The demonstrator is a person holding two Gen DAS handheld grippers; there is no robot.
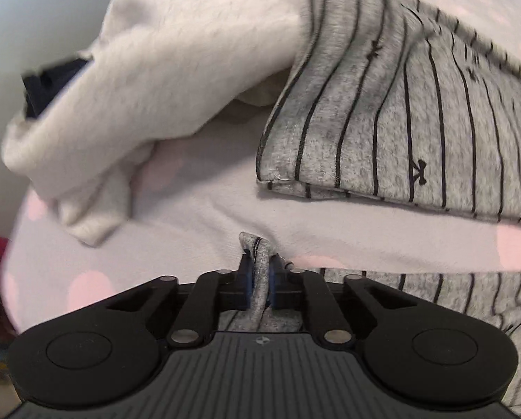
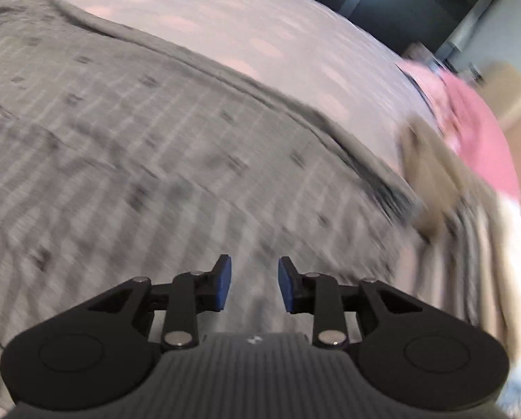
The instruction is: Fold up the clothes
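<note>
The left hand-held gripper (image 1: pixel 260 279) pinches an edge of the grey striped garment (image 1: pixel 417 122); the right hand-held gripper (image 2: pixel 254 284) hovers spread above it. Judging so, keep that edge taut, aligned with the folded hem beyond.

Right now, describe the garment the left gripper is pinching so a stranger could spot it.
On the pale sheet with pink dots lies a grey garment, its edge clamped in the left gripper. Thin dark stripes and tiny bow prints set it apart from the plain cream fleece beside it.
</note>
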